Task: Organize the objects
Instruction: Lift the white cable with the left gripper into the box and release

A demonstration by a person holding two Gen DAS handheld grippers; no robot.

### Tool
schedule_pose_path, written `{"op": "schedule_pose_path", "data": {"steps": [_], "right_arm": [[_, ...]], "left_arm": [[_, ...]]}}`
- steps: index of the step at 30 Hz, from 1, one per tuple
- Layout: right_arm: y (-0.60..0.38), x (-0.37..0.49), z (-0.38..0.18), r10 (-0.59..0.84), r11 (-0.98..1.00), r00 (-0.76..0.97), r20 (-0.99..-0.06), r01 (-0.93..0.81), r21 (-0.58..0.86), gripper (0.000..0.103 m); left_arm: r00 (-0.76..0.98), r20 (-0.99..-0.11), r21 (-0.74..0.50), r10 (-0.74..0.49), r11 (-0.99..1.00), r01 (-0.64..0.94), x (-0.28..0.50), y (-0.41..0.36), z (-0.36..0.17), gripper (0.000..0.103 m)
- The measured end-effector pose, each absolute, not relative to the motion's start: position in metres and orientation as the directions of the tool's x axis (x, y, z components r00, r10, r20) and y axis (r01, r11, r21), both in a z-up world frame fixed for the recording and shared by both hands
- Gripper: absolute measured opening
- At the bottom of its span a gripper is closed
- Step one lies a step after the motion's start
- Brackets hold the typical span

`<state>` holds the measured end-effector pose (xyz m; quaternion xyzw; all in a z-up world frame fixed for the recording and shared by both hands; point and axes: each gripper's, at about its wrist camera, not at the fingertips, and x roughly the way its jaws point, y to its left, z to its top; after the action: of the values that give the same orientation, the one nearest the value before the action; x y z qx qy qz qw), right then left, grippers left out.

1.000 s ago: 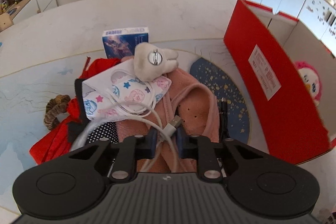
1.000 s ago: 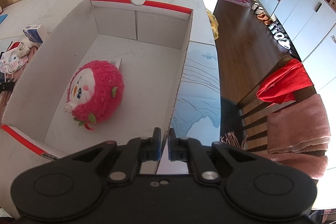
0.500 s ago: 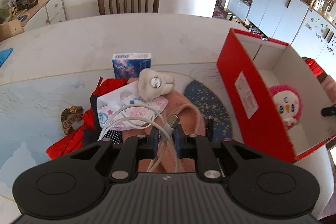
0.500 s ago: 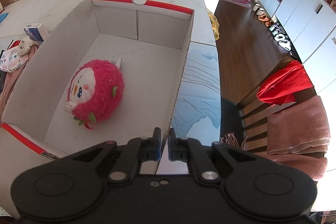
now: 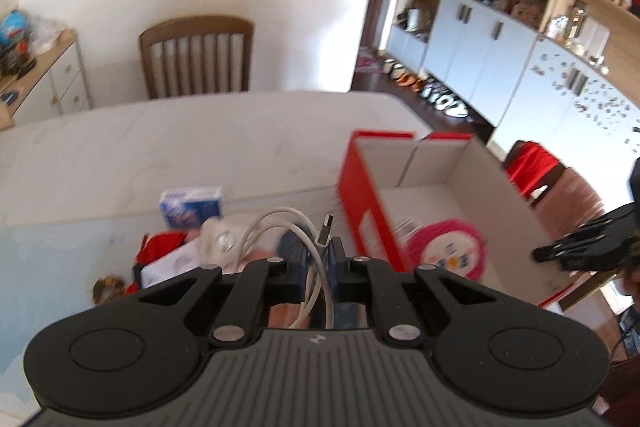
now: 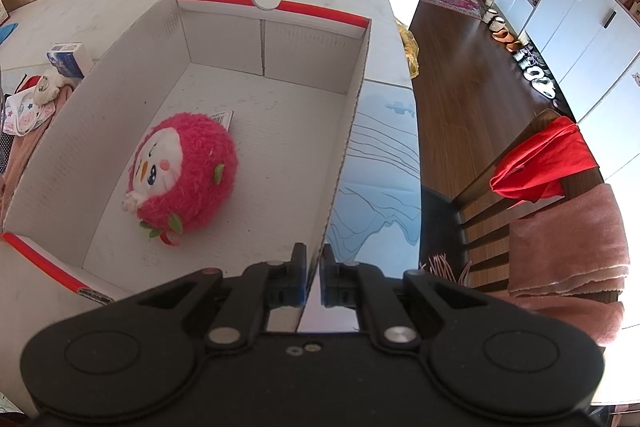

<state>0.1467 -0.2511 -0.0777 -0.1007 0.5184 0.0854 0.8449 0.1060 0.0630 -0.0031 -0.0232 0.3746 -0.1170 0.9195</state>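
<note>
My left gripper (image 5: 318, 259) is shut on a coiled white USB cable (image 5: 276, 223) and holds it in the air above the pile, left of the red cardboard box (image 5: 360, 195). My right gripper (image 6: 314, 263) is shut on the box's right wall (image 6: 352, 131) near its front corner. A pink round plush toy (image 6: 184, 171) lies inside the box; it also shows in the left wrist view (image 5: 448, 251). The right gripper shows at the right edge of the left wrist view (image 5: 588, 247).
A pile left of the box holds a white tooth plush (image 5: 220, 239), a blue and white carton (image 5: 192, 205), a patterned pouch (image 6: 24, 111), pink and red cloth and a brown hair tie (image 5: 106, 287). Chairs stand behind the table (image 5: 196, 59) and to its right (image 6: 532, 163).
My left gripper has lifted the cable off the pile and swung up and to the right toward the box. My right gripper has stayed clamped on the box wall.
</note>
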Motion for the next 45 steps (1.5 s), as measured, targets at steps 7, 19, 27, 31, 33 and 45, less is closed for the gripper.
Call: {"op": "schedule_pose_path", "data": {"steps": [7, 19, 27, 31, 33, 45], "right_arm": [[-0.251, 0.147, -0.078, 0.04, 0.965, 0.448, -0.893, -0.248, -0.081, 0.006], [-0.25, 0.147, -0.078, 0.04, 0.965, 0.448, -0.893, -0.249, -0.082, 0.006], [-0.25, 0.147, -0.078, 0.04, 0.965, 0.449, -0.893, -0.249, -0.081, 0.006], [-0.25, 0.147, -0.078, 0.04, 0.965, 0.449, -0.893, -0.248, -0.081, 0.006], [-0.25, 0.147, -0.078, 0.04, 0.965, 0.448, -0.893, -0.248, -0.081, 0.006], [-0.245, 0.149, -0.079, 0.042, 0.966, 0.446, -0.894, -0.248, -0.079, 0.006]], "left_arm": [[0.693, -0.64, -0.16, -0.331, 0.94, 0.301, 0.124, 0.032, 0.03, 0.009], [0.641, -0.614, -0.144, -0.461, 0.863, 0.484, 0.167, -0.055, 0.048, 0.009], [0.559, -0.699, -0.129, -0.445, 0.849, 0.513, 0.194, -0.104, -0.002, 0.009], [0.532, -0.737, -0.122, -0.417, 0.856, 0.503, 0.203, -0.11, -0.026, 0.009], [0.513, -0.756, -0.117, -0.406, 0.856, 0.504, 0.205, -0.113, -0.038, 0.009], [0.473, -0.803, -0.119, -0.362, 0.875, 0.469, 0.207, -0.106, -0.067, 0.009]]}}
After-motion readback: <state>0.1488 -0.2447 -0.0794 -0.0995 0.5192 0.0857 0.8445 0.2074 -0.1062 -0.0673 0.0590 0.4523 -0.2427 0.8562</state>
